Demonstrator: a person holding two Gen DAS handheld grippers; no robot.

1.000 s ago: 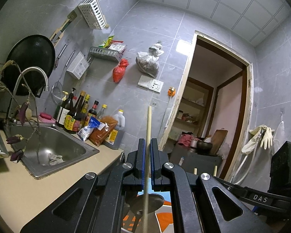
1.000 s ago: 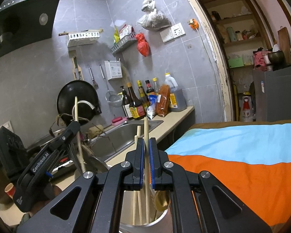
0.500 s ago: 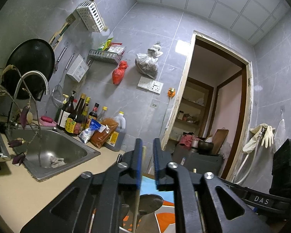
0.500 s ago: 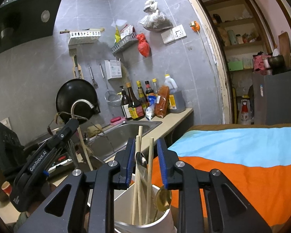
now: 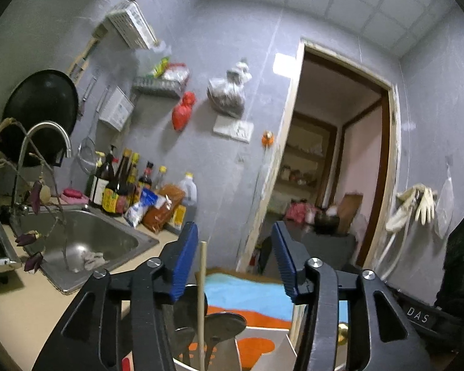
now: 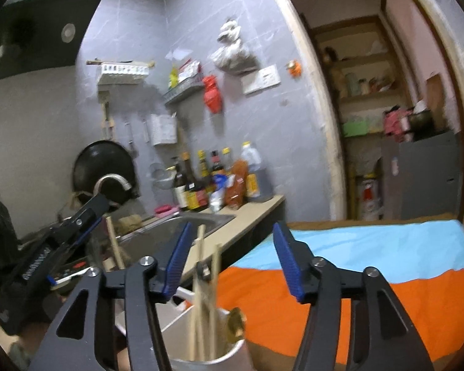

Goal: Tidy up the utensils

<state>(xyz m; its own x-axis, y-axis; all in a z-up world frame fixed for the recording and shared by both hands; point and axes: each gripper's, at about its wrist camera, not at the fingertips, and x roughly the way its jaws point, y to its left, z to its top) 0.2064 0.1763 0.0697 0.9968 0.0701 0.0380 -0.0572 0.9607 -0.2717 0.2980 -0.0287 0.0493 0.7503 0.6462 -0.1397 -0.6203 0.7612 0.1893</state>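
We see our left gripper [image 5: 234, 259] and right gripper [image 6: 230, 262], jaws just opened, gripping nothing; freed chopsticks [image 6: 201, 296] stand between them in the utensil holder [image 6: 201, 361] below.

The bottom edge cuts off the white cup [image 6: 229, 349] and the chopsticks [image 6: 201, 296] in it, the sauce bottles [image 6: 201, 182] are too blurry to read, and the sink [image 5: 86, 241] hides behind gripper fingers.

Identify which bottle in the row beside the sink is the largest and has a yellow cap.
The clear jug at the row's far end, nearest the doorway: it is bulkier than the slim dark bottles near the sink.
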